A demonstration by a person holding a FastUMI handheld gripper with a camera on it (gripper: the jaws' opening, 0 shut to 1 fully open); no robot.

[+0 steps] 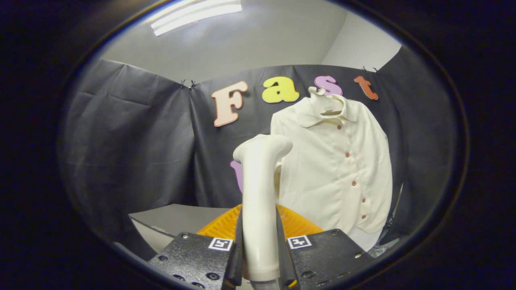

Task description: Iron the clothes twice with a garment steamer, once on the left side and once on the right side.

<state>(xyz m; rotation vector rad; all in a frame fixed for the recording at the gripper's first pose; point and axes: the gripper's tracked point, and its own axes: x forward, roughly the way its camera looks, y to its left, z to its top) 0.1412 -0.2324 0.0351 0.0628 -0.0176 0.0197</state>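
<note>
Gripper [260, 262]: both fingers pinched the steamer's handle.
Steamer [260, 193]: stood upright, head turned toward the shirt.
Shirt [338, 169]: hung buttoned on a hanger [322, 100], beyond the steamer.

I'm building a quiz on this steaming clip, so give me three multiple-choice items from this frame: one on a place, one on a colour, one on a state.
1. Where does the shirt hang?
A. on a hanger against the booth wall, beyond the fingers
B. flat on the table
C. folded in the basket

2. What colour are the shirt's buttons?
A. black
B. reddish-brown
C. green

3. What is the gripper doing?
A. open over the table
B. shut on the steamer
C. shut on a sleeve

Answers:
1 A, its collar sits on a hanger up on the dark cloth.
2 B, a row of reddish-brown dots runs down the front.
3 B, both fingers press the white handle's sides.
</note>
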